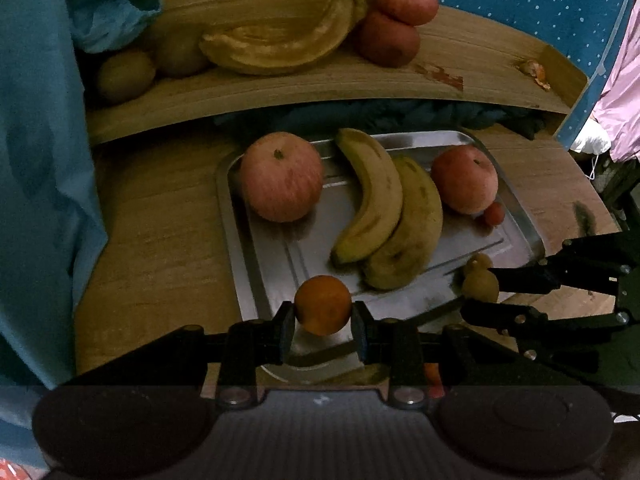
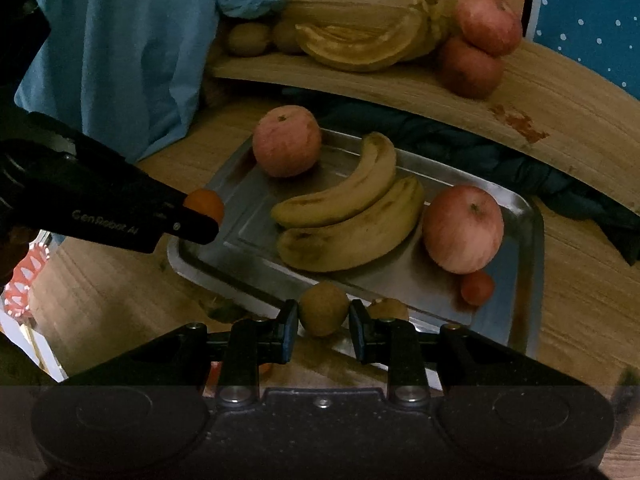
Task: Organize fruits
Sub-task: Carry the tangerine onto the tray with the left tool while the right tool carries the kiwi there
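The left tool (image 1: 323, 327) is clenched on an orange (image 1: 323, 304) above the tray (image 1: 244, 256) near edge; the right tool (image 2: 323, 323) grips a kiwi (image 2: 323, 307) there. Both round fruits may slip and roll off the tray.

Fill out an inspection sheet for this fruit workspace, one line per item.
Surface: wooden table with a metal tray on it; a raised wooden shelf behind.
Job's things: in the tray, two apples, two bananas, a small red fruit. On the shelf, two stacked apples, two kiwis, a split banana peel.
Clutter: orange peel scrap and a reddish stain on the shelf.
Grippers: left gripper shut on a small orange; right gripper around a small brown fruit at the tray's near edge, contact unclear.
Cables: nothing seen.
Surroundings: blue cloth, dotted blue fabric.
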